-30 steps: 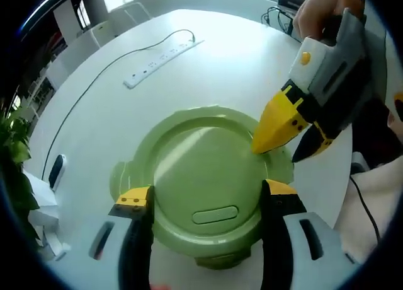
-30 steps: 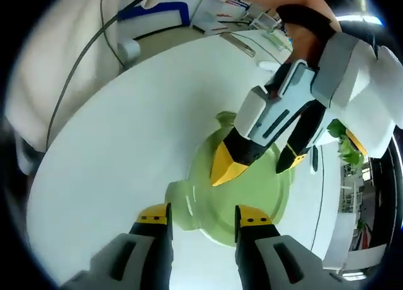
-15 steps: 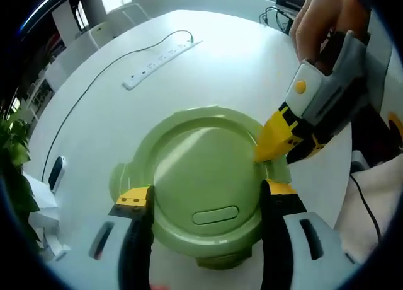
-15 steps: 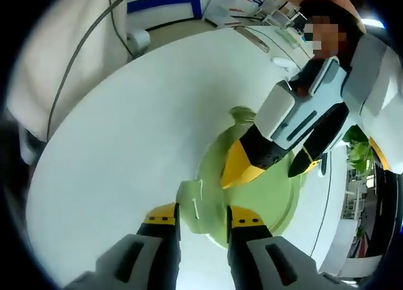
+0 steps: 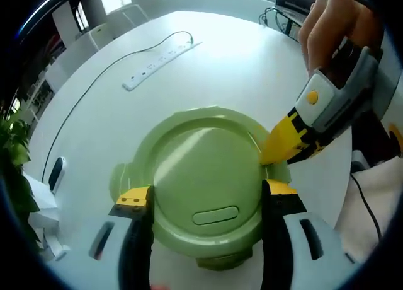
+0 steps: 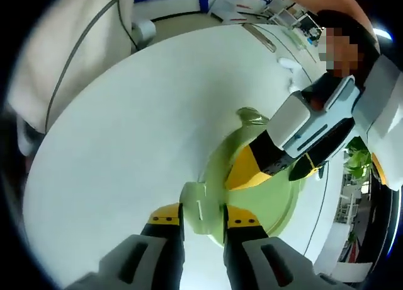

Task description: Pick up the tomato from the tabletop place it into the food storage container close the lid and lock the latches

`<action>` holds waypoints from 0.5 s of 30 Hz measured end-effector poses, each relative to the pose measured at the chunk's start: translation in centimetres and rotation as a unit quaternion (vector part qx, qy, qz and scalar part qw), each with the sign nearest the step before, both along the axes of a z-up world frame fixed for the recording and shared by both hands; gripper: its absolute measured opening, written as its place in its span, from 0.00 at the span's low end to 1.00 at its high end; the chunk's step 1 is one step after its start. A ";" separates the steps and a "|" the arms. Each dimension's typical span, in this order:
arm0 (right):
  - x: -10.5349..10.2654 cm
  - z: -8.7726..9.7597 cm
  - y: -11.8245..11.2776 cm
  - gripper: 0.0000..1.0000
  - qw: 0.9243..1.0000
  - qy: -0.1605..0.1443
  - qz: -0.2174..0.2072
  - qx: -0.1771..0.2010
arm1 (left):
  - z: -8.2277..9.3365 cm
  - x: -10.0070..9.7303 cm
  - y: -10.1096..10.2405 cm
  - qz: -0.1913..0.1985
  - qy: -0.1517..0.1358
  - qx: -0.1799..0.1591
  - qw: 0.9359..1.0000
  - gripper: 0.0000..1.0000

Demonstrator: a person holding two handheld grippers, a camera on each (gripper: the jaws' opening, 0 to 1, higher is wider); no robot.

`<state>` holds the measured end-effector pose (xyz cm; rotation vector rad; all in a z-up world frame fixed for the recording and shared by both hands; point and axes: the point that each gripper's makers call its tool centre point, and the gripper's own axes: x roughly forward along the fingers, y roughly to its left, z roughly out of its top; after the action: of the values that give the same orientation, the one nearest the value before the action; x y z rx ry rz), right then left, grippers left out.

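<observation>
Latching step. Green container (image 5: 201,176), lid on, near table (image 5: 220,57) edge; tomato presumably inside. Left claw (image 5: 204,205) wide, straddling lid. Right claw (image 6: 194,219) narrow around side latch (image 6: 196,209). Next: press latch down.

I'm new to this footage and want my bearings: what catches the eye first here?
The round pale green food container with its lid on sits in the middle of the white round table, the left gripper straddling its near side. The right gripper has its yellow-tipped jaws around a green side latch tab at the container's edge. A white power strip lies farther back on the table.
</observation>
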<state>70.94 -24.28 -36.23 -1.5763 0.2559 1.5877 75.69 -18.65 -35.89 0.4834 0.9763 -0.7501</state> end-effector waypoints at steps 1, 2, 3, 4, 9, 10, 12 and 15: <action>0.0 0.0 0.0 0.18 1.000 0.000 0.000 0.001 | 0.0 0.0 0.0 0.000 0.000 0.000 1.000 0.62; 0.0 0.0 0.0 0.18 1.000 0.000 0.000 0.001 | 0.0 0.1 0.0 0.000 0.000 0.001 1.000 0.62; 0.0 0.0 0.0 0.18 1.000 0.000 0.000 0.001 | 0.0 0.0 0.0 0.000 0.001 0.001 1.000 0.62; -0.1 0.1 -0.1 0.18 1.000 -0.001 0.000 0.000 | 0.0 0.1 0.0 0.000 0.001 0.001 1.000 0.62; -0.1 0.1 -0.2 0.17 1.000 -0.002 -0.001 0.002 | -0.1 0.2 0.1 -0.001 0.000 0.001 1.000 0.62; -0.1 0.1 -0.2 0.17 1.000 -0.002 0.000 0.004 | 0.0 0.2 0.1 -0.001 -0.001 0.000 1.000 0.62; -0.1 0.0 -0.3 0.16 1.000 -0.004 0.000 0.006 | 0.0 0.1 0.1 -0.001 -0.003 -0.001 1.000 0.62; -0.3 0.0 -0.3 0.16 1.000 -0.009 0.001 0.007 | 0.0 0.1 0.0 -0.001 -0.003 -0.001 1.000 0.62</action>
<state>70.68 -24.56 -36.27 -1.5797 0.2339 1.5725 75.79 -18.62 -35.91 0.4847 0.9700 -0.7511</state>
